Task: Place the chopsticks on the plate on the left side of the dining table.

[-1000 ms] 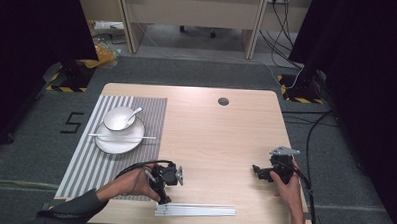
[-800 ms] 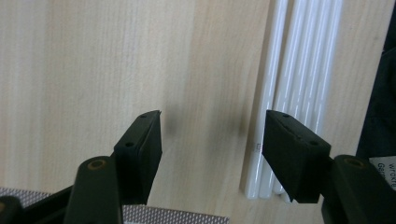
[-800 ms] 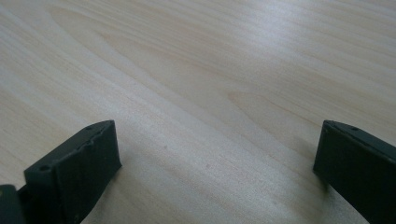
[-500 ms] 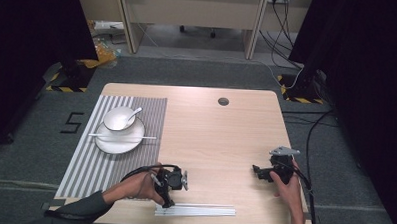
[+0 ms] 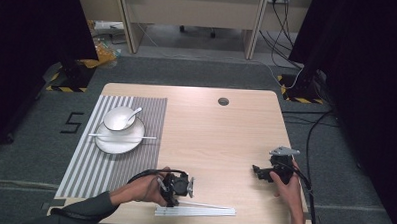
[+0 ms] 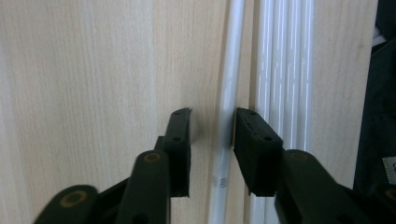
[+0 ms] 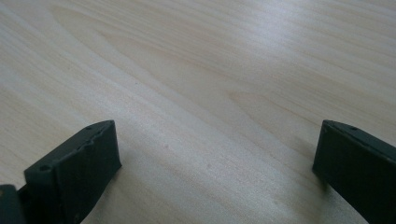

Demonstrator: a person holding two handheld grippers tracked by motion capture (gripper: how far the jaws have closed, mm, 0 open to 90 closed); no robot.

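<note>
The left gripper (image 5: 176,199) has shifted right and closed around one white chopstick (image 6: 227,116).

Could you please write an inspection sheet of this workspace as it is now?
Surface: light wooden table, grey striped placemat at left.
Job's things: white straws at near edge; one white straw between the left jaws.
Clutter: white bowl with spoon on white plate, white stick across it.
Grippers: left gripper has just been closing, one pad not touching; right gripper open, nothing between.
Cables: black cables on floor.
Surroundings: dark curtains, grey carpet.
</note>
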